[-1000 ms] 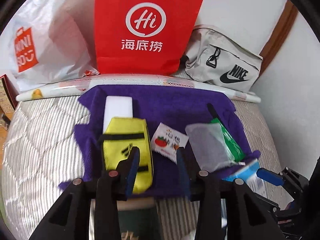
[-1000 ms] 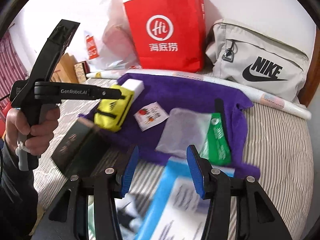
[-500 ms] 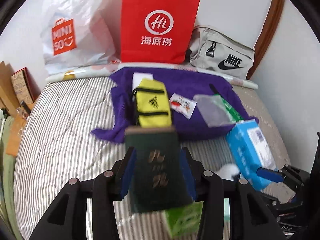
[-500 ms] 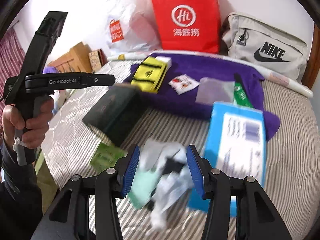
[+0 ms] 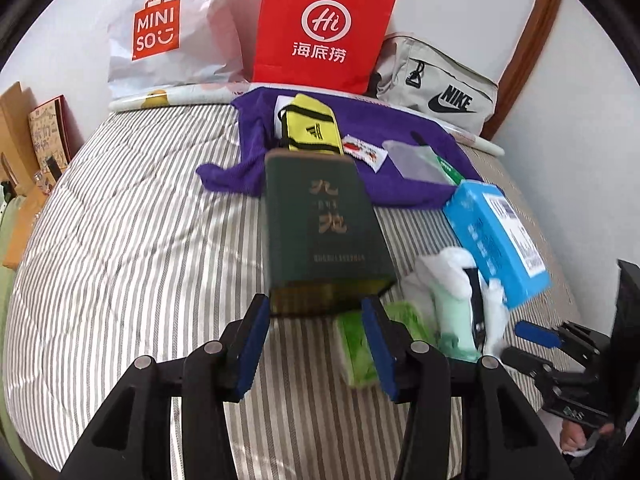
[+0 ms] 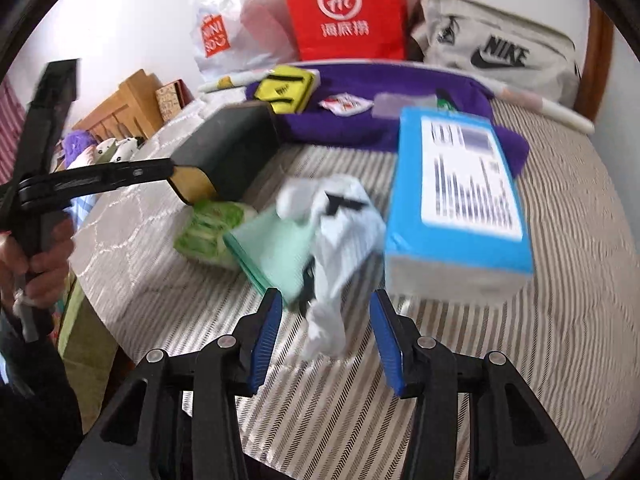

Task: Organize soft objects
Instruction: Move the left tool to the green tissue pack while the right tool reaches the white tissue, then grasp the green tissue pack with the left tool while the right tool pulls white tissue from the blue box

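A striped bed (image 5: 132, 240) carries everything. Against the wall stand a red paper bag (image 5: 324, 24) printed "Hi" with white Chinese characters, a white plastic bag (image 5: 160, 32) marked "MINISO", and a grey pouch (image 5: 436, 84) with "NIKE" and the swoosh. In front of them a purple towel (image 5: 400, 124) lies spread, holding a yellow zip pouch (image 5: 310, 126) with a black three-stripe logo, a small sachet (image 5: 366, 151) and a clear packet (image 5: 416, 160). Near the towel's front edge sits a dark green box (image 5: 324, 232) with gold Chinese characters, and to its right a blue box (image 6: 460, 196) with a white label whose print is too blurred to read. Between the boxes lies a heap of soft things: a white sock (image 6: 340, 232), a mint-green cloth (image 6: 276, 252) and a green packet (image 6: 212, 232).

The left gripper (image 5: 316, 344) points down at the green box's near end, its jaws opening and clear of the box. The right gripper (image 6: 326, 340) angles down over the sock, its jaws closing with the sock's tip between them, untouched. A hand (image 6: 40, 264) holds the left gripper's handle.
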